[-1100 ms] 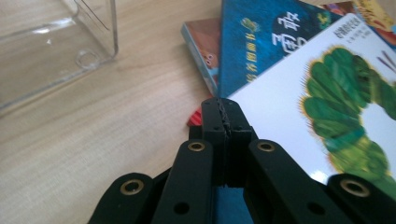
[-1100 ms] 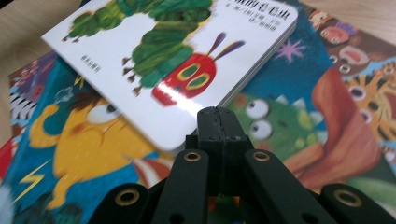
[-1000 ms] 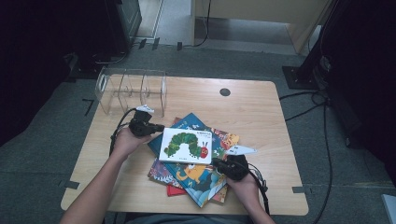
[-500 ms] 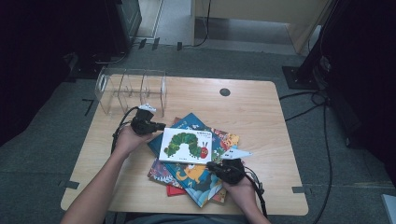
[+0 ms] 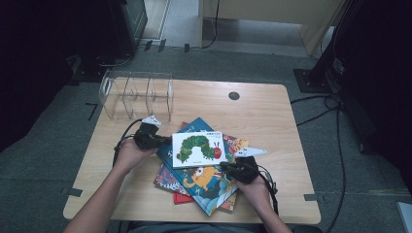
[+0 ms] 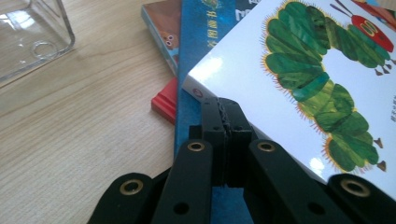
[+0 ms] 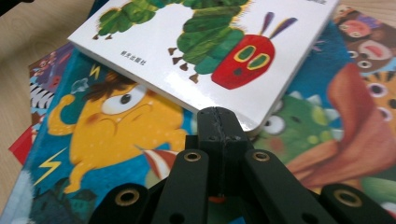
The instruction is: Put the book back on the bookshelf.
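A white caterpillar board book (image 5: pixel 198 148) lies on top of a fanned pile of picture books in the middle of the table. My left gripper (image 5: pixel 163 141) is shut, its tips against the book's left corner (image 6: pixel 224 107). My right gripper (image 5: pixel 226 166) is shut too, its tips pressed to the book's near right edge (image 7: pixel 217 116). Nothing sits between either pair of jaws. Directly under the white book (image 7: pixel 187 46) lies a blue book with a yellow monster (image 7: pixel 116 154).
A clear plastic divider rack (image 5: pixel 136 94) stands at the table's back left, its corner close to my left gripper (image 6: pixel 28 37). A red book (image 6: pixel 164 105) pokes out under the pile. Bare wooden table (image 5: pixel 272 126) spreads to the right, with a cable hole (image 5: pixel 233 95) at the back.
The right hand has shifted a little toward the white book's edge. The left hand and the book have hardly moved.
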Motion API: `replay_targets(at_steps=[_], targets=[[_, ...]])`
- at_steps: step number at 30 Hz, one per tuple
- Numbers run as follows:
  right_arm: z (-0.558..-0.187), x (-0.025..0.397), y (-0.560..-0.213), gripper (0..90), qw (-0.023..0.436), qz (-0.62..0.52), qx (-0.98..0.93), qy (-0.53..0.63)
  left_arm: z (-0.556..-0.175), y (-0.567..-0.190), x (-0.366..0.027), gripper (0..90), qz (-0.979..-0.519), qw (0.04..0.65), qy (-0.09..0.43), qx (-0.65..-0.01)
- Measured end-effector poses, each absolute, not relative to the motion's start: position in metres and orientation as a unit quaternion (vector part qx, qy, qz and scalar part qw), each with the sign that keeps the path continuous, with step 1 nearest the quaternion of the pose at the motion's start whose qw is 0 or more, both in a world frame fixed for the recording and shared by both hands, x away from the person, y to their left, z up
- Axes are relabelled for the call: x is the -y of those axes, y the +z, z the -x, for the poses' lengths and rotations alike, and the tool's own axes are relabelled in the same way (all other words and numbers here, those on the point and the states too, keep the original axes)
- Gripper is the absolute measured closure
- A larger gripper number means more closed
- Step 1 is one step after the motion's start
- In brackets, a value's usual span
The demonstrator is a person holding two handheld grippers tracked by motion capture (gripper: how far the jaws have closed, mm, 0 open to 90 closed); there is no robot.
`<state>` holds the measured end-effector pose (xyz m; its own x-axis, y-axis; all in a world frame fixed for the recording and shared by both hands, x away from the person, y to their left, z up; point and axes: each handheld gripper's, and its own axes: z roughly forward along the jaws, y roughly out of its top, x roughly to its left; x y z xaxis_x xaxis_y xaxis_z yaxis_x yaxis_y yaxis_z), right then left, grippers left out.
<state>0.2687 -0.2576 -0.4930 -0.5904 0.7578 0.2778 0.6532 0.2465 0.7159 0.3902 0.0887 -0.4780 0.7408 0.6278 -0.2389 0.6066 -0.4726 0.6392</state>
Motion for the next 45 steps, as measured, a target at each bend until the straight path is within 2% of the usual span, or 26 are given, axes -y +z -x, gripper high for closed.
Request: replay_targets(at_steps=[11, 19, 29, 37, 45], targets=[[-0.279, 0.265, -0.494, 90.0, 0.068, -0.454, -0.783, 0.42, -0.416, -0.474, -0.087, 89.8, -0.847, 0.37, 0.023, -0.381], [-0.288, 0.269, -0.493, 90.0, 0.078, -0.464, -0.778, 0.417, -0.421, -0.48, -0.085, 90.0, -0.855, 0.357, 0.011, -0.375], [-0.301, 0.281, -0.494, 90.0, 0.085, -0.478, -0.769, 0.416, -0.395, -0.477, -0.083, 90.0, -0.865, 0.356, -0.001, -0.353], [-0.31, 0.282, -0.496, 89.9, 0.074, -0.475, -0.766, 0.427, -0.37, -0.477, -0.081, 90.0, -0.867, 0.364, -0.013, -0.341], [-0.316, 0.279, -0.497, 90.0, 0.072, -0.469, -0.767, 0.432, -0.369, -0.477, -0.073, 90.0, -0.866, 0.357, -0.011, -0.35]])
